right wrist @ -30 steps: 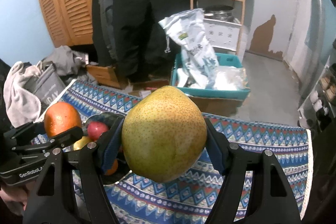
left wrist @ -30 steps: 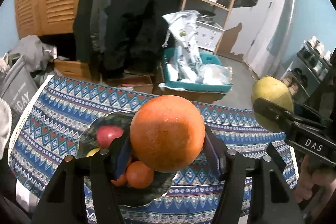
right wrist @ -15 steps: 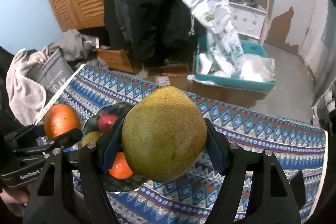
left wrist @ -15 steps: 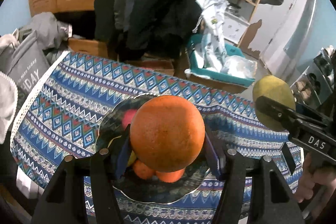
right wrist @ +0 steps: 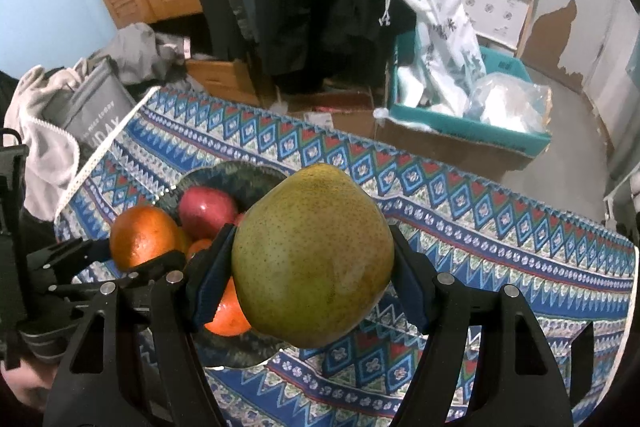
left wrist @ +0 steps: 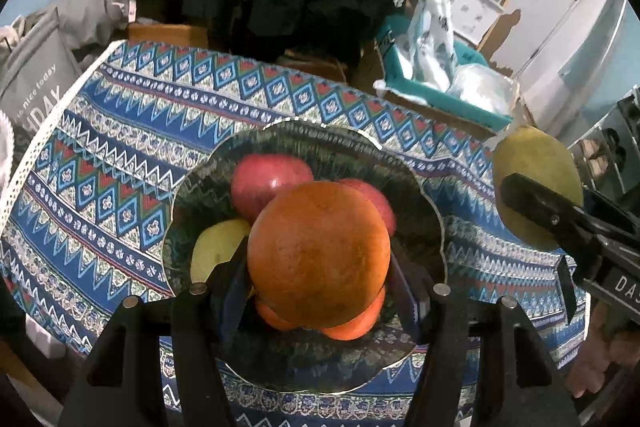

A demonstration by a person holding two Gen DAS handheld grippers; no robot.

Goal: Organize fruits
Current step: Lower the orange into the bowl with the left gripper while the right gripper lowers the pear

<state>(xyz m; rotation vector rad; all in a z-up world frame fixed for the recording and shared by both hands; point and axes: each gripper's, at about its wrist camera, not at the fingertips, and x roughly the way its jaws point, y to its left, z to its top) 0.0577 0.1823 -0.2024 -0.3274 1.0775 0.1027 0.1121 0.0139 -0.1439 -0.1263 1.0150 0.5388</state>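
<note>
A large orange [left wrist: 318, 255] sits clamped between the pads of the left tongs [left wrist: 318, 267], held above a dark scalloped bowl [left wrist: 320, 143] on the tabletop's blue patterned cloth [left wrist: 132, 131]. In the left wrist view the orange fills the centre of the bowl's outline, hiding part of what lies in it. Around it show a red apple [left wrist: 268, 179] at 11 o'clock, a second red fruit [left wrist: 372, 197] peeking out at 1 o'clock, a yellow fruit [left wrist: 216, 251] at 9 o'clock and small orange fruits [left wrist: 352, 327] at 6 o'clock.

The right tongs [right wrist: 312, 267] grip a speckled yellow-green pear [right wrist: 312, 263] pad to pad, held over the cloth just right of the bowl, whose rim shows at 9 o'clock of the pear in the right wrist view. In the left wrist view the pear and its tongs appear at 3 o'clock of the bowl.

Beyond the tabletop's far edge, at 1 o'clock, a teal bin [right wrist: 472, 127] rests on cardboard and holds a printed white bag [right wrist: 436, 15] standing upright and a clear plastic bag [right wrist: 512, 103]. At 10 o'clock lies a grey tote [right wrist: 92, 107] among pale clothing.
</note>
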